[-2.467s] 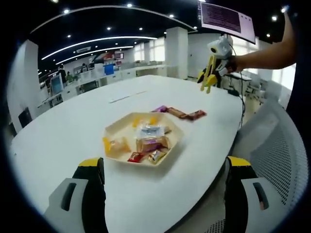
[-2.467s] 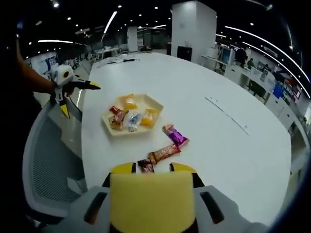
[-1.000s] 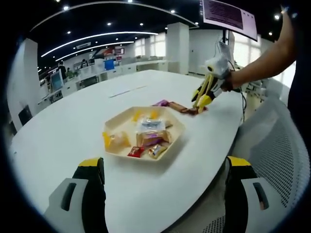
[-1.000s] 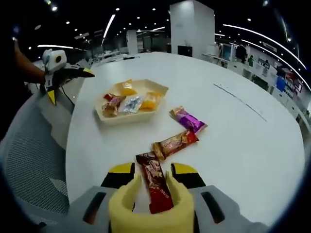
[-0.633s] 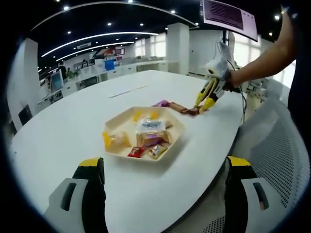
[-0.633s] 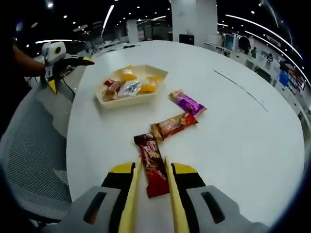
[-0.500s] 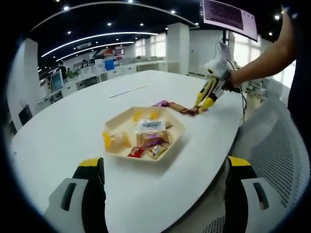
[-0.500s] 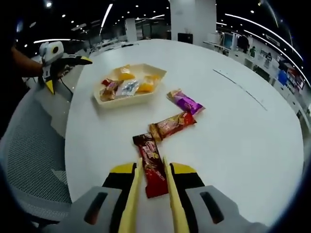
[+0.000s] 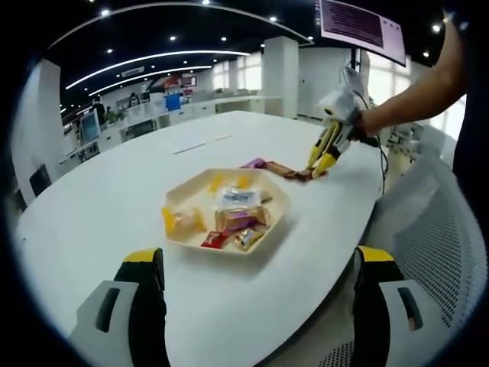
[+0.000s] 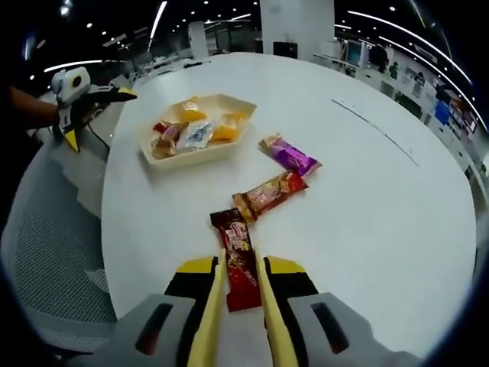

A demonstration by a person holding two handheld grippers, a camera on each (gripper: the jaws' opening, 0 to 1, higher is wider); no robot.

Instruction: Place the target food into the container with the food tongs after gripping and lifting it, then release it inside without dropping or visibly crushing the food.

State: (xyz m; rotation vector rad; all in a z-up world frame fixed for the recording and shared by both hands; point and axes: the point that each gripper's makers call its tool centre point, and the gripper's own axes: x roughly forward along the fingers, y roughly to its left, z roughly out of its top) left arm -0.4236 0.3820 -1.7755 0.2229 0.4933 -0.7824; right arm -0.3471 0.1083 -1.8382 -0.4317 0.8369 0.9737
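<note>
R gripper fingers clamp dark red bar on table

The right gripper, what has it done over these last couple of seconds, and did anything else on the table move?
The right gripper came down from above the table and closed its tongs on the dark red snack bar. The tray, the other two bars and the left gripper stayed put.
</note>
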